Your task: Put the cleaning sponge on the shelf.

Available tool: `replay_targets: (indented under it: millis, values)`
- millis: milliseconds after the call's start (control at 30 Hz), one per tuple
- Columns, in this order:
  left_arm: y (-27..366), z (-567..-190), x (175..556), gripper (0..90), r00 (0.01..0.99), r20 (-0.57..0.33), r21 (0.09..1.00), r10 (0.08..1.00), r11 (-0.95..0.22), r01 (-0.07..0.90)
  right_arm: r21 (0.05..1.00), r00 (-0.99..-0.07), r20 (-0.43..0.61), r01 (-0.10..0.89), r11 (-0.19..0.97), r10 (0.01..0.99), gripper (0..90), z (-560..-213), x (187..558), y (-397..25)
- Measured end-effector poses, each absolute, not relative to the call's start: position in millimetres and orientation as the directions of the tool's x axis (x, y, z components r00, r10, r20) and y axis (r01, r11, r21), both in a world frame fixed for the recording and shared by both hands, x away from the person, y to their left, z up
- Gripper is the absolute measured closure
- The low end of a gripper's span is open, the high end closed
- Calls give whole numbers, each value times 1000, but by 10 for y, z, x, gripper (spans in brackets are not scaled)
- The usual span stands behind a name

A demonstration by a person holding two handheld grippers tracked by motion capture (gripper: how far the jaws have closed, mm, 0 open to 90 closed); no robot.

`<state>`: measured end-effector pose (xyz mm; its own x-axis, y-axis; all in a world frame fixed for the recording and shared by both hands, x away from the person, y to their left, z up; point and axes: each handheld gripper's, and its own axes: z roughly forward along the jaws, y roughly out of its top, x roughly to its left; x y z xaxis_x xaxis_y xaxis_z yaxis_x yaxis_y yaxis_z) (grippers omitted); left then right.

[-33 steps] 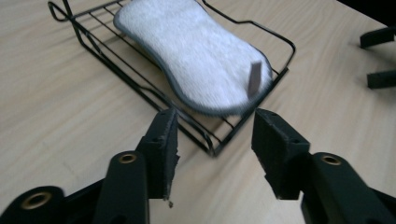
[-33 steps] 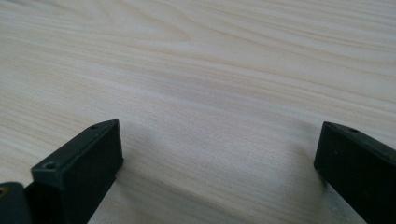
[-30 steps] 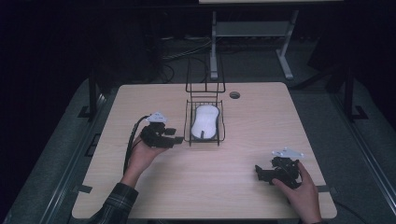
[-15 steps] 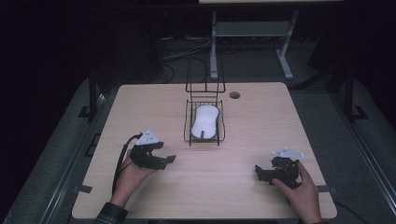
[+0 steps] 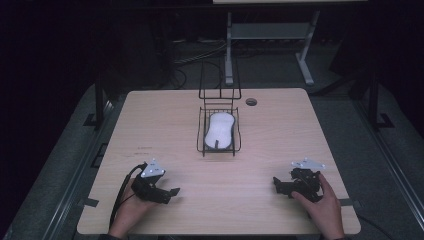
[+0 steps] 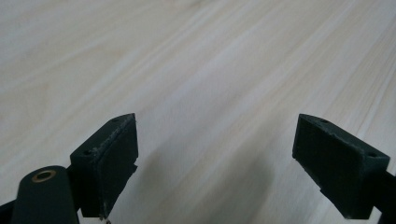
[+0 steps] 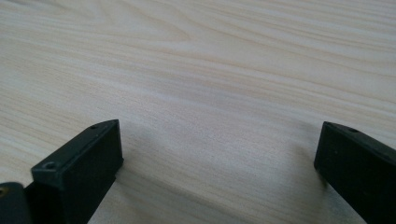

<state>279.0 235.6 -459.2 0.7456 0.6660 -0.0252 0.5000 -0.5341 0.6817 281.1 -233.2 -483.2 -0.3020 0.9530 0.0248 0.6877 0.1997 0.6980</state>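
pale wood table (image 5: 280, 135), no legible writing.

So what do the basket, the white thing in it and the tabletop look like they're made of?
The basket looks like thin black wire, probably coated metal: open bars with the table showing through. The white thing is matte and looks soft, perhaps foam or cloth; too small to tell. The tabletop looks like pale wood or wood-look laminate: fine straight grain, smooth with a faint sheen.
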Motion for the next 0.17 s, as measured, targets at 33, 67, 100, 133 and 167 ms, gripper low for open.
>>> replay_targets:
  millis: [33, 67, 100, 133, 167]
  values:
    - [2364, -4603, 2780, 135, 744, -24, 678, 668, -536, 503, 698, -302, 25, 687, 200, 953, 5, -4832, 2811, -2333]
    - [2364, -4603, 2780, 136, 744, -24, 678, 668, -536, 503, 698, -302, 25, 687, 200, 953, 5, -4832, 2811, -2333]
    - [2370, -4625, 2765, 136, 743, -23, 671, 668, -541, 507, 698, -303, 24, 687, 201, 953, 5, -4832, 2811, -2333]
    - [2370, -4625, 2765, 135, 743, -23, 671, 668, -541, 507, 698, -304, 24, 687, 201, 953, 5, -4832, 2812, -2334]
    - [2371, -4635, 2763, 135, 744, -21, 666, 668, -546, 509, 698, -304, 24, 687, 201, 953, 5, -4832, 2812, -2334]
